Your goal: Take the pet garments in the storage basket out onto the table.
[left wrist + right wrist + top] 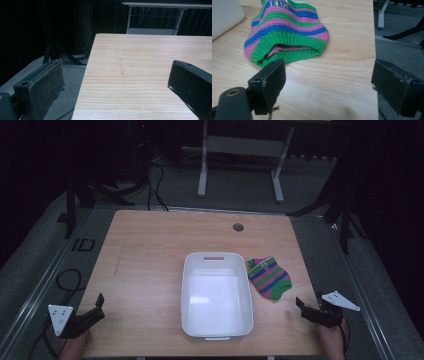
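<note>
Both grippers, left gripper (97,307) and right gripper (306,306), wide open, empty, at table (150,250) near corners; striped sock (269,277) beside white bin (217,295) near right edge—careless grab could shove it off.

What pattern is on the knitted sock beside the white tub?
Pink, blue and green stripes, with a green ribbed cuff; the sock shows best in the right gripper view.

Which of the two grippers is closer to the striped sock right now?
The right gripper, at the table's near right corner, with the striped sock just ahead of its open jaws. The left gripper sits at the far-left corner, beyond the white bin.
</note>
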`<action>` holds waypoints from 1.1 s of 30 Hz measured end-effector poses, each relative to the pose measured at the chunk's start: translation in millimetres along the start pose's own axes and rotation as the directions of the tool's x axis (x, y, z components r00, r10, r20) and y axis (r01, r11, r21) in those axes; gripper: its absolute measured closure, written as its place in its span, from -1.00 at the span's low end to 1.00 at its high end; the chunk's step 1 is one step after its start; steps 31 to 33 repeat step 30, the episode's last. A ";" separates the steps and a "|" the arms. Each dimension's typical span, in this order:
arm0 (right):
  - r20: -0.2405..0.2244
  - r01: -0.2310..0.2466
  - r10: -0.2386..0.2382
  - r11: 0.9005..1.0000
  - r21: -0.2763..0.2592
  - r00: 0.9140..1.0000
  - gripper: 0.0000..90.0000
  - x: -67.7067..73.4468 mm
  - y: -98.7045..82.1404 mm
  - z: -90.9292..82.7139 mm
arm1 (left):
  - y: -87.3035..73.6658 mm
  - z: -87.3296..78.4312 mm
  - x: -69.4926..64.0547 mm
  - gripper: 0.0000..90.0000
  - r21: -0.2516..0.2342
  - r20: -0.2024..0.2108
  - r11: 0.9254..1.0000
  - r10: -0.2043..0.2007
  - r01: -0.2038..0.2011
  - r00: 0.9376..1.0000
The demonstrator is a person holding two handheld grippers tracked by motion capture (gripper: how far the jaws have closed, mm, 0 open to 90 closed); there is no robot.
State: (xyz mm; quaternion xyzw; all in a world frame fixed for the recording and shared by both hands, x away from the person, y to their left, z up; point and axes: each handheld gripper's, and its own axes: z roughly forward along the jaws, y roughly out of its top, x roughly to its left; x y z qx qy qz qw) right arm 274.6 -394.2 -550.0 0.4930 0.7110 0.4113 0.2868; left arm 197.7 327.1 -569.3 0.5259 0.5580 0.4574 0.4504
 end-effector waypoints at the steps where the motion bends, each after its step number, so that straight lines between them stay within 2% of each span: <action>1: -0.005 -0.005 0.005 1.000 -0.002 1.000 -0.73 -0.2 -1.7 -0.9 | 0.0 -0.1 0.0 -0.98 0.000 -0.001 1.000 0.000 0.000 1.000; 4: 0.020 0.012 -0.012 1.000 -0.008 1.000 -0.73 -0.4 -6.8 -4.1 | 0.0 0.0 0.0 -0.98 -0.001 -0.002 1.000 -0.001 0.001 1.000; 8: 0.080 0.002 0.003 0.998 -0.056 0.997 -0.73 -1.7 -13.4 -11.6 | 0.0 0.0 0.0 -0.98 0.000 -0.003 1.000 -0.002 0.002 1.000; 11: 0.117 -0.028 0.040 0.994 -0.103 0.992 -0.73 -5.0 -16.2 -16.9 | 0.0 0.0 -0.2 -0.98 0.001 -0.004 1.000 0.000 0.000 1.000; 13: 0.126 -0.055 0.070 0.991 -0.122 0.990 -0.73 -7.7 -17.6 -18.5 | 0.0 0.0 -0.2 -0.98 0.001 -0.005 1.000 0.001 -0.001 1.000; 15: 0.126 -0.055 0.070 0.991 -0.122 0.990 -0.73 -7.7 -17.6 -18.5 | 0.0 0.0 -0.2 -0.98 0.001 -0.005 1.000 0.000 0.000 1.000; 16: 0.142 -0.066 0.086 0.988 -0.140 0.986 -0.72 -8.1 -17.9 -19.2 | 0.1 0.1 0.1 -0.98 0.001 -0.006 1.000 -0.003 0.003 1.000; 21: 0.158 -0.028 0.047 0.993 -0.118 0.986 -0.70 -4.9 -16.6 -16.7 | 0.1 0.2 0.3 -0.98 0.003 -0.005 1.000 -0.005 0.005 1.000; 33: 0.148 -0.028 0.043 0.994 -0.106 0.988 -0.69 -5.4 -15.8 -15.5 | 0.2 0.2 0.1 -0.98 0.002 -0.005 1.000 -0.003 0.003 1.000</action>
